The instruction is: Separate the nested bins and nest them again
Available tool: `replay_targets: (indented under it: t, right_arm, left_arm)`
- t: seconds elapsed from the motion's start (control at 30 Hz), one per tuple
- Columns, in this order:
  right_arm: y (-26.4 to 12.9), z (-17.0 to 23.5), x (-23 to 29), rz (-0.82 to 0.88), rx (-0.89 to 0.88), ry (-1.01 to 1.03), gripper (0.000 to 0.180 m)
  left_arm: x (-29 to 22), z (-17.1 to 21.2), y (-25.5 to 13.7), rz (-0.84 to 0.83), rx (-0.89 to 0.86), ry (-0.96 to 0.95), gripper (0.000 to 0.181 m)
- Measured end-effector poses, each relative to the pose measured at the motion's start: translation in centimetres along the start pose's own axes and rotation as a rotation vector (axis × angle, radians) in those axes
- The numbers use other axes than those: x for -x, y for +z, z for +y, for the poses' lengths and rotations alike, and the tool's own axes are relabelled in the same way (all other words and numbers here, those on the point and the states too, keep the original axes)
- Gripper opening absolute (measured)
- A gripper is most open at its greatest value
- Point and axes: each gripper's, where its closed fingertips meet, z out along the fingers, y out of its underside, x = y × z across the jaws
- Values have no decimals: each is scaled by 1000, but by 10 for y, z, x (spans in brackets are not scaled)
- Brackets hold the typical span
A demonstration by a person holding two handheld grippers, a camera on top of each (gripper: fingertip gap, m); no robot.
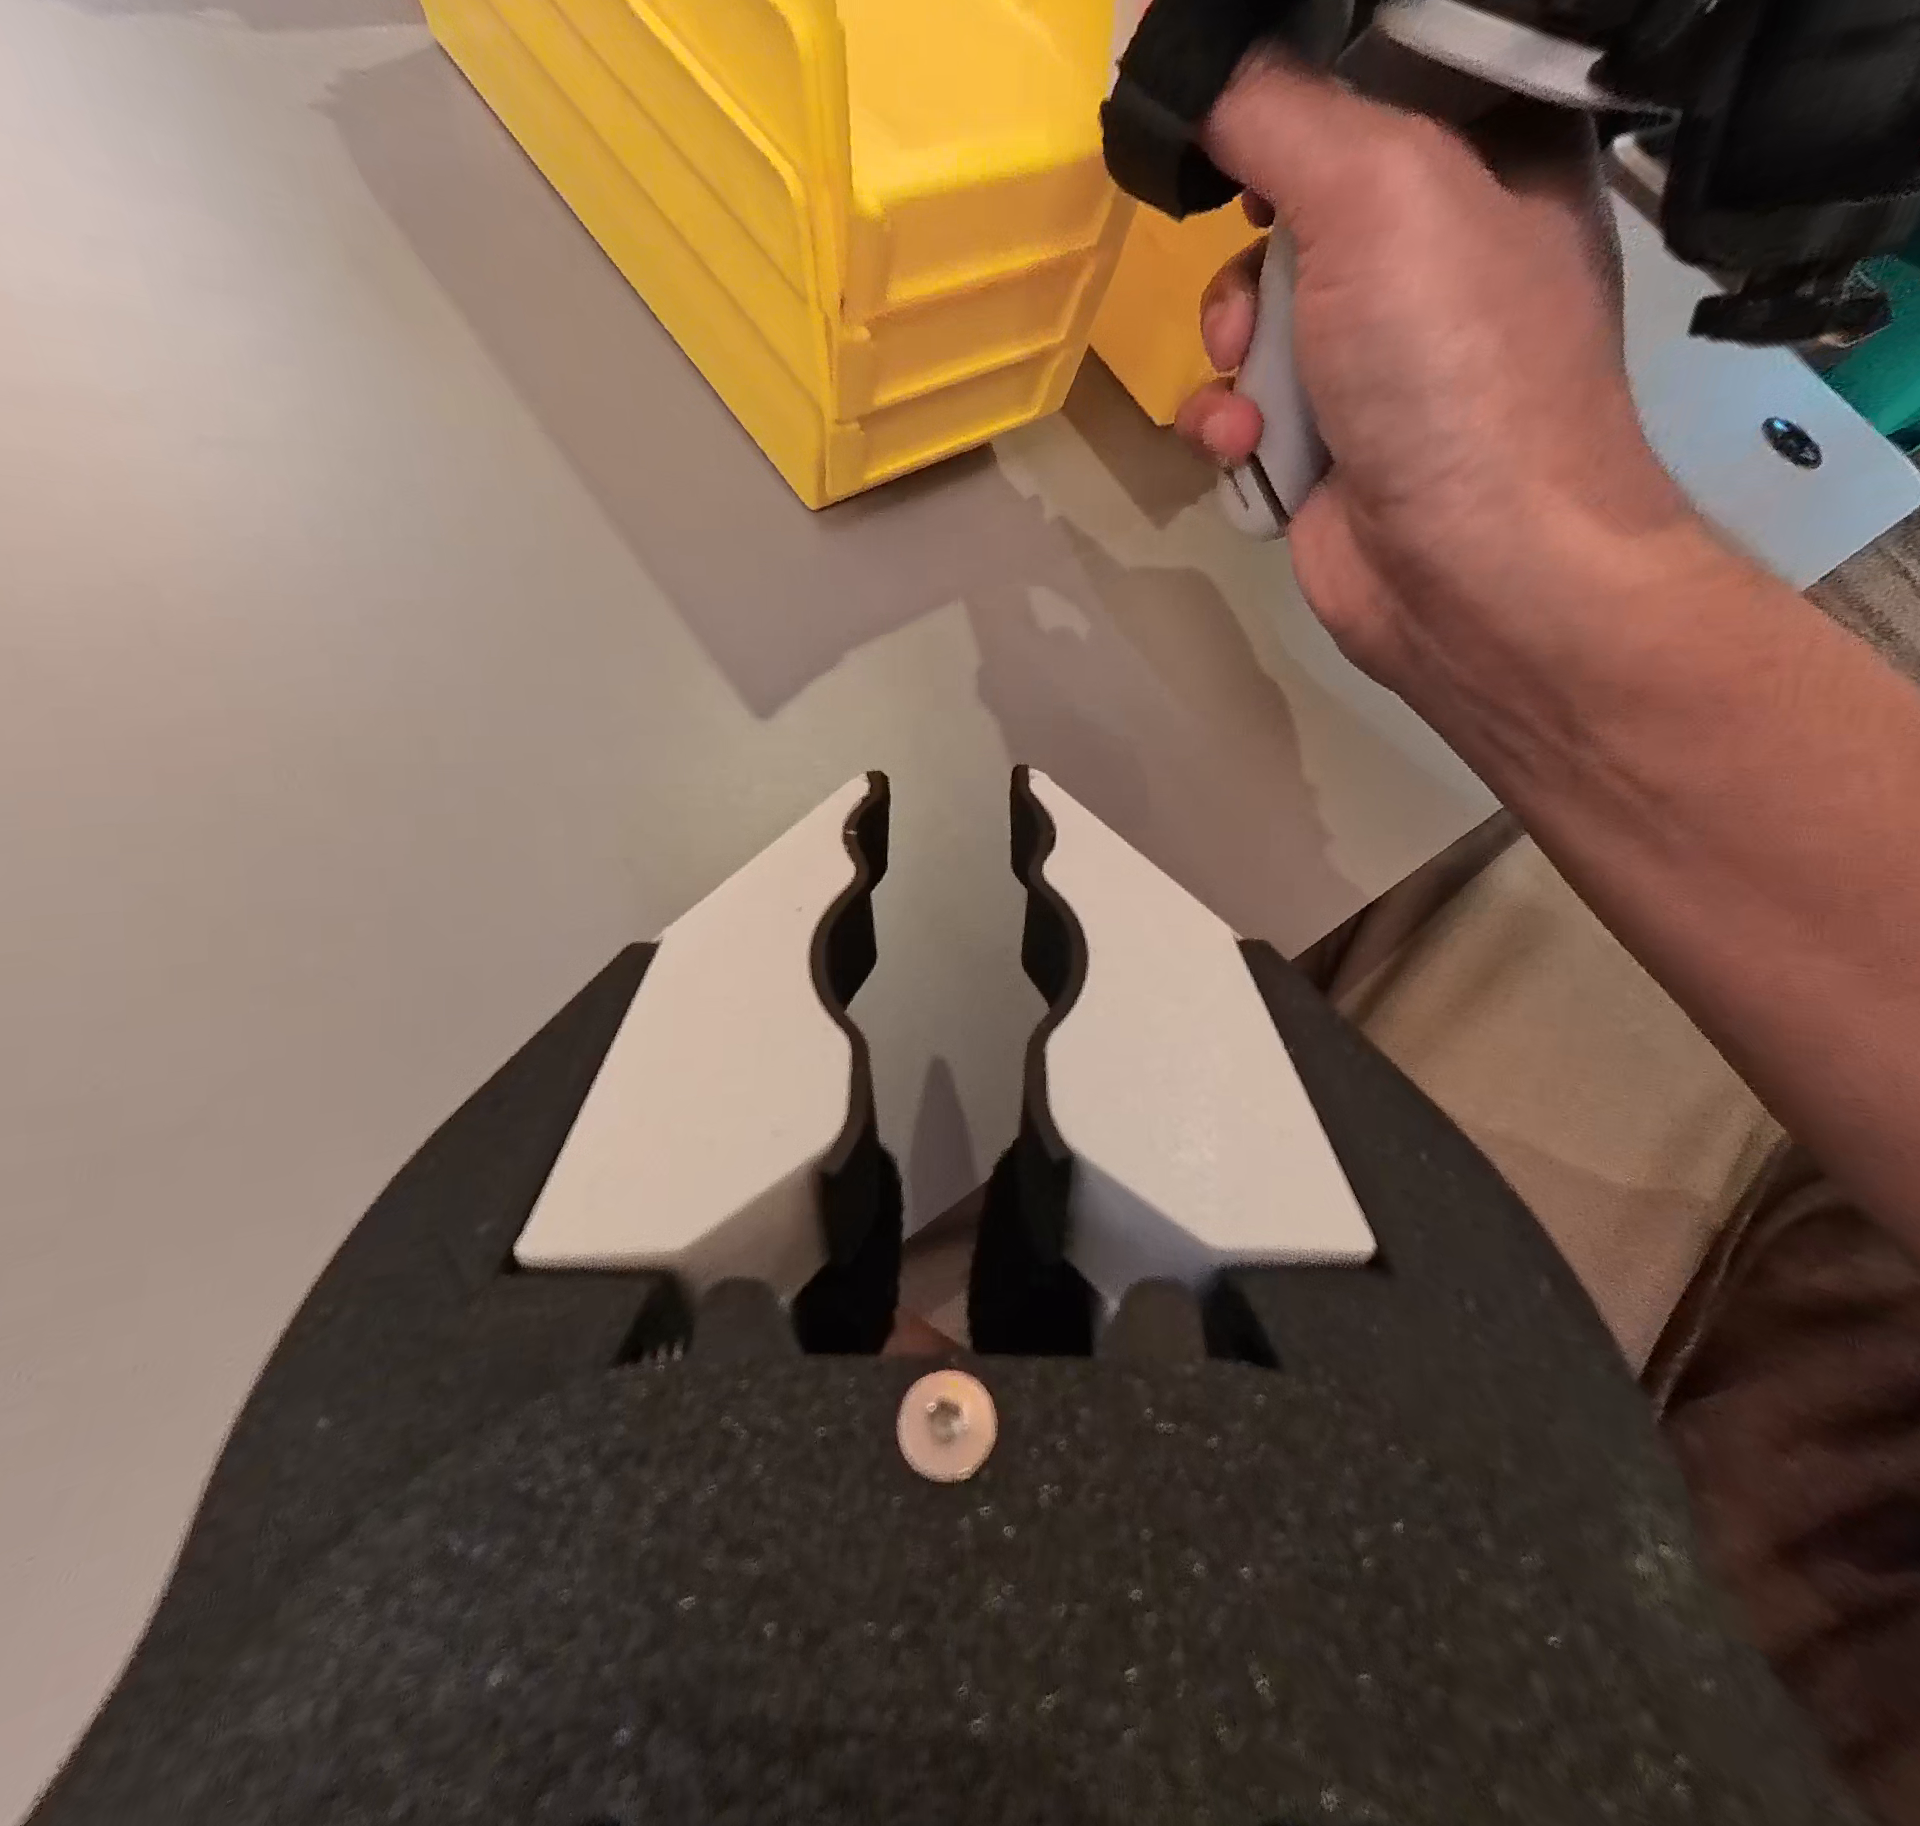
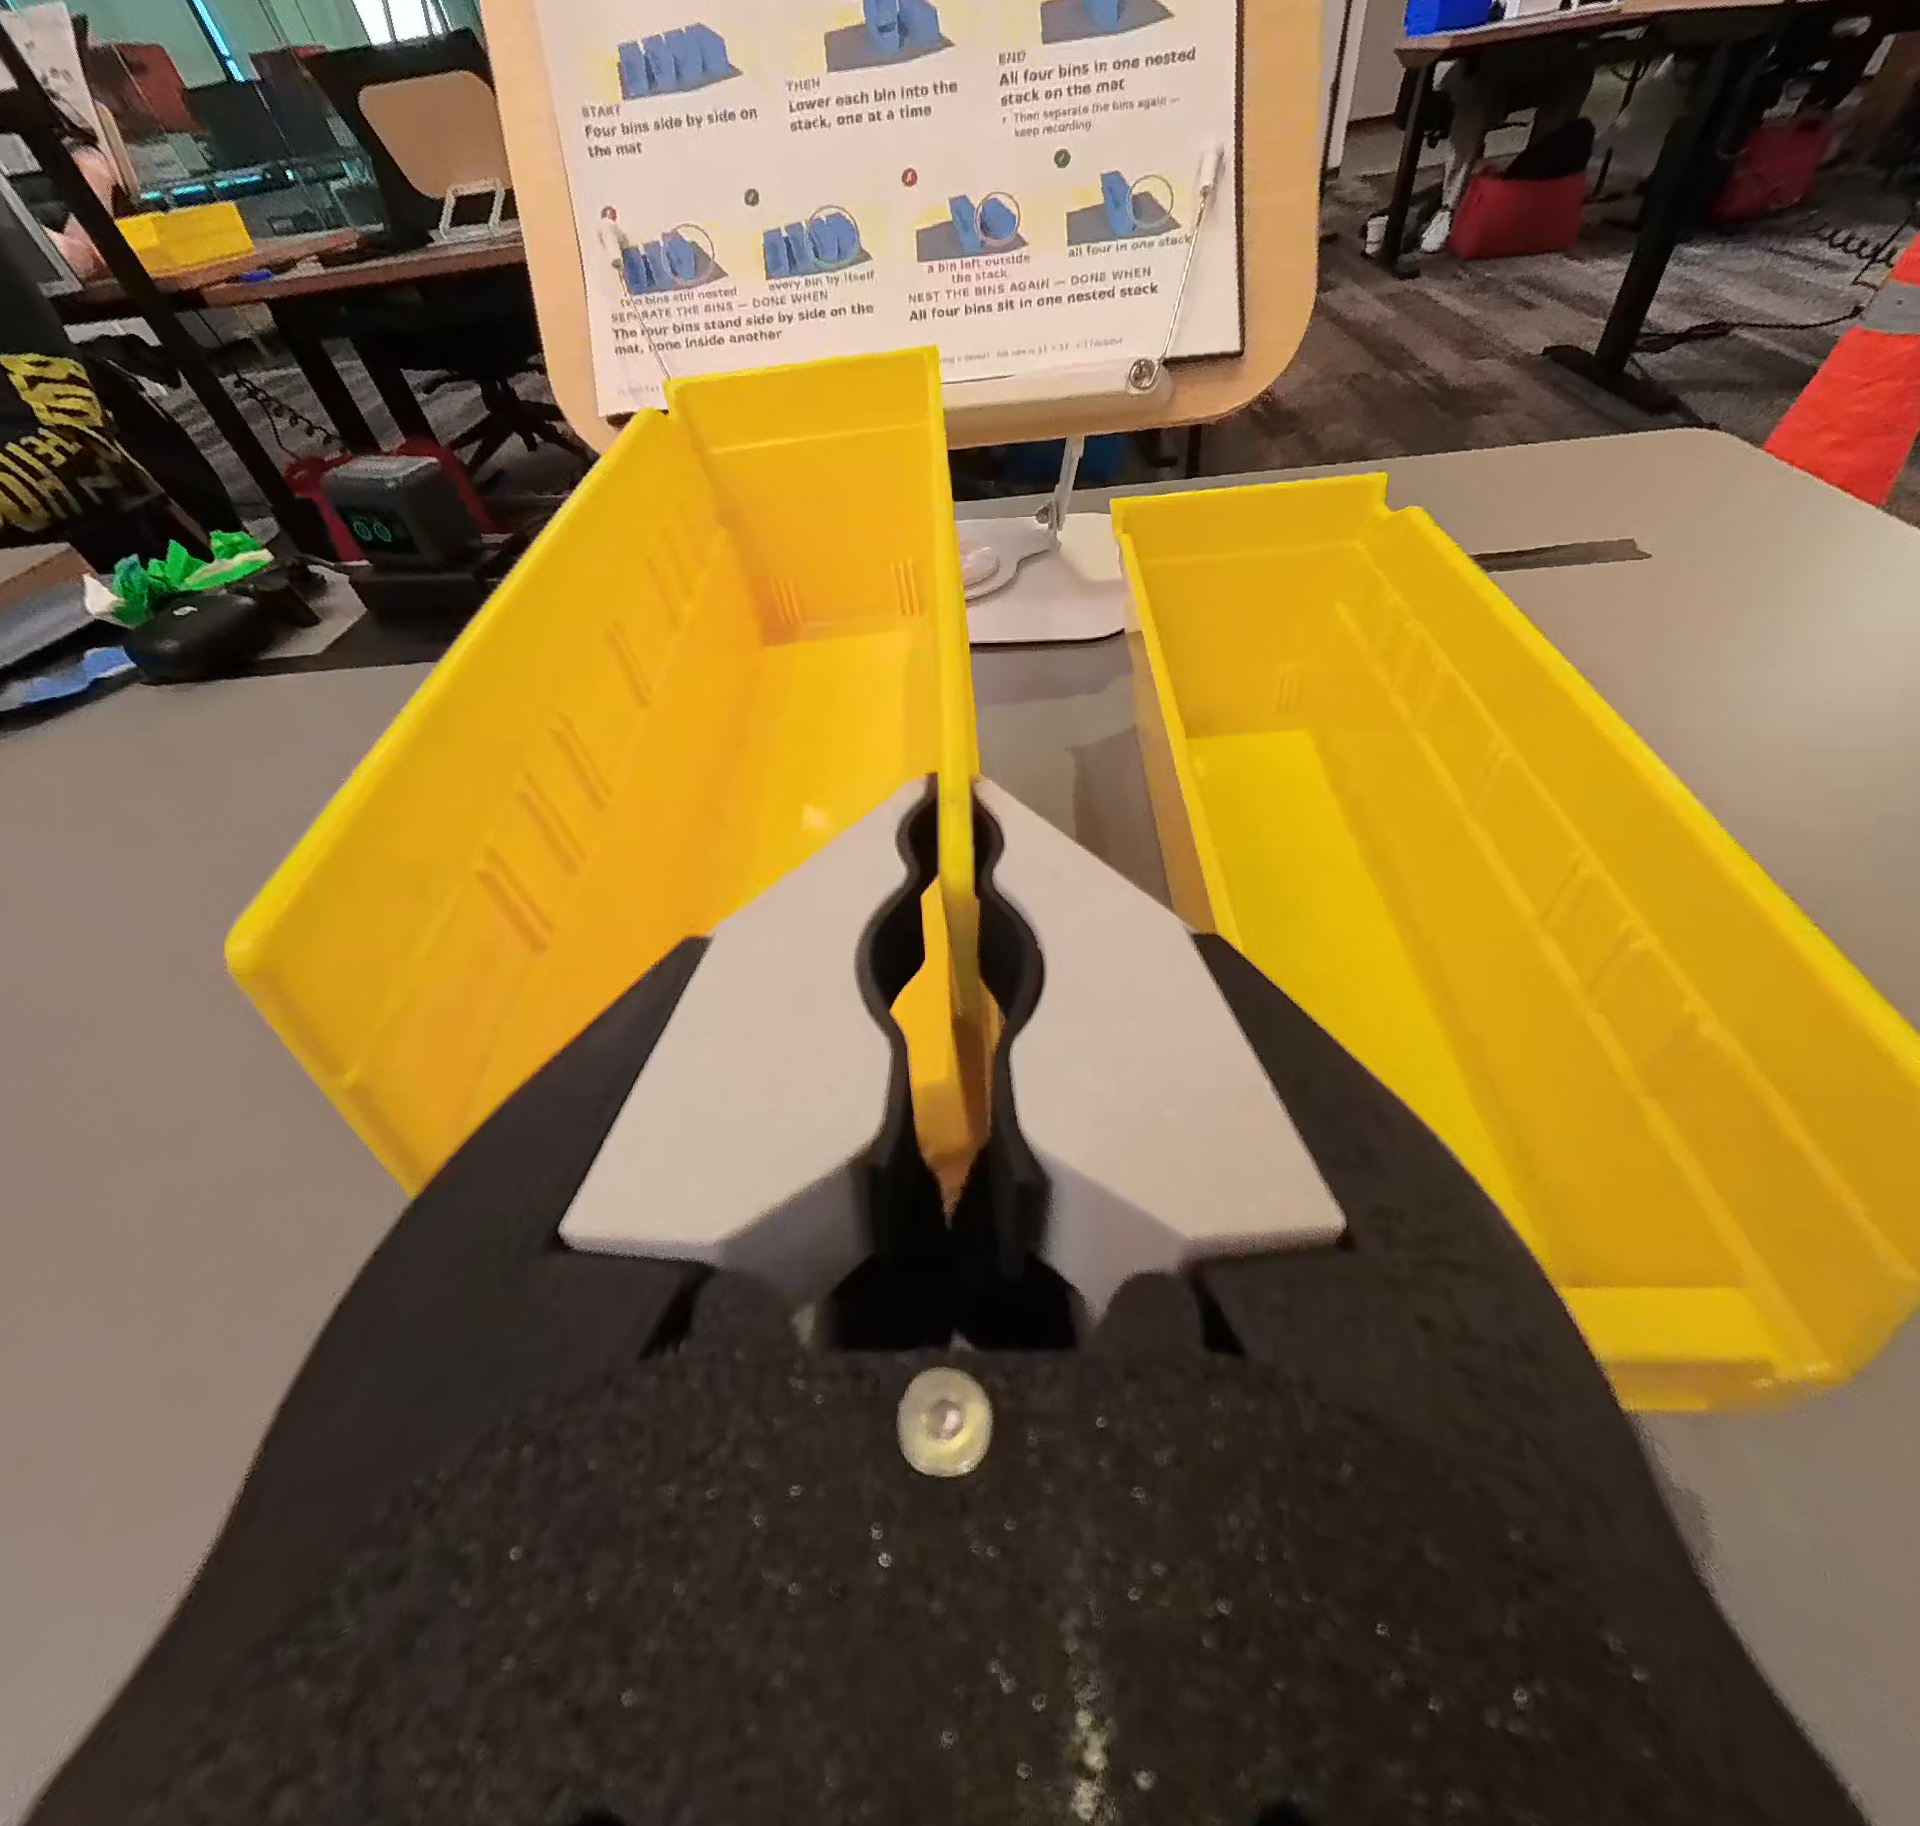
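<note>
My right gripper [image 2: 954,802] is shut on the right side wall of a yellow bin [image 2: 582,789], which tilts up toward the left. What lies under this bin is hidden. A second yellow bin [image 2: 1455,893] stands alone on the grey table [image 2: 135,1049], just right of the held one. In the left wrist view a stack of nested yellow bins [image 1: 727,197] stands ahead, with three front lips showing. The lone bin [image 1: 1164,322] peeks out behind a hand [image 1: 1434,374] holding the right gripper's handle. My left gripper [image 1: 948,789] is open and empty, low over the table, short of the stack.
An instruction board on a stand [image 2: 883,166] rises behind the bins. An orange cone [image 2: 1860,405] stands beyond the table's far right edge. Clutter and a small device [image 2: 395,529] lie at the far left. The table's near edge and a person's lap [image 1: 1558,997] are to my left gripper's right.
</note>
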Motion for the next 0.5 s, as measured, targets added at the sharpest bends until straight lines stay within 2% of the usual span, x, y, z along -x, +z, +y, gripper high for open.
replay_targets:
  t: [0.1, 0.23, 0.37, 0.5]
  right_arm:
    - [-2, 4, 1, -16, 24, -15, 5]
    - [-22, 2, 5, -78, 49, -46, 32]
    - [-67, 12, -1, -143, 40, -113, 37]
    - [-116, 51, -25, -166, 79, -137, 43]
  left_arm:
    - [-1, 1, 0, 1, 2, 3, 21]
    - [1, 0, 0, -4, 0, -1, 21]
    - [3, 1, -1, -2, 2, -8, 21]
    - [1, 1, 0, 1, 4, -8, 21]
